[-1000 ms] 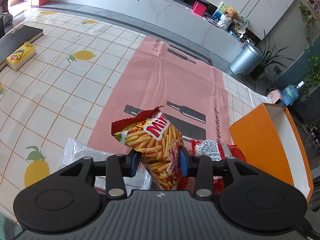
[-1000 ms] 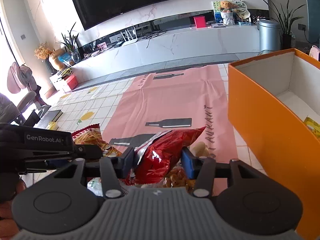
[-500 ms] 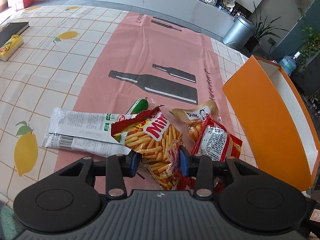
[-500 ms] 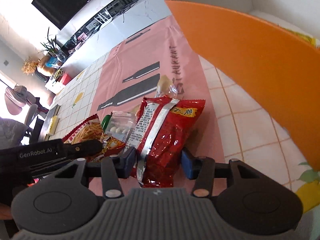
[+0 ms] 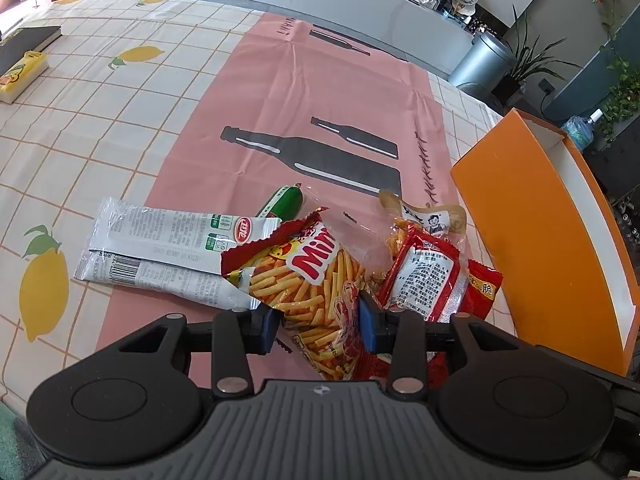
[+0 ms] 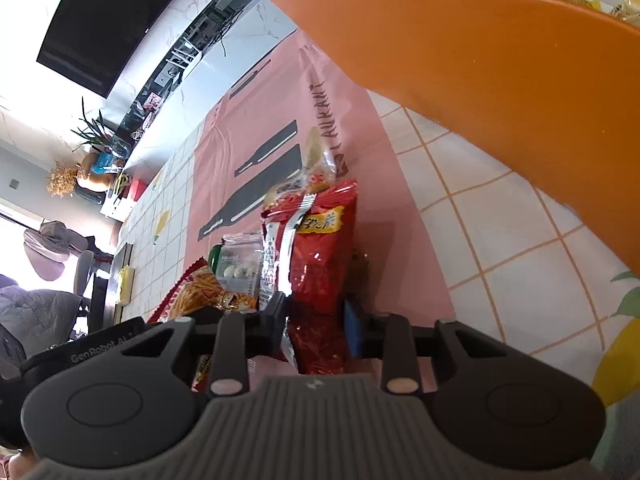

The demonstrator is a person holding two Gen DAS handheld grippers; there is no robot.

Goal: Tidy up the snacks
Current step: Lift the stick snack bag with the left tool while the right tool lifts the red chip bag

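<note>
Left gripper is clamped on the fries bag, its blue pads pinching the crinkled lower half, while the right gripper is closed on the red snack bag in much the same way. Both bags sit low over the pink table runner; from these views I cannot tell whether they rest on it or hang just clear. The orange box stands at about three o'clock from the left gripper, tilted in that view, its white inside facing up and away.

To do this step well, I'd judge each bag should be lifted high enough for its loose top to clear the box wall, then carried over the rim and released low, one at a time (two arms over one opening could crowd each other). A gentle squeeze matters, since the fries inside are brittle.

Foil-plastic film makes both bags slick and puffy, so they may slide in the pads. At about ten o'clock of the fries bag lies a flat white wrapper, thin and papery-looking; a small green sausage-shaped pack sits at twelve, smooth and rounded; a clear yellowish pouch lies crumpled at one o'clock, by the red bag
</note>
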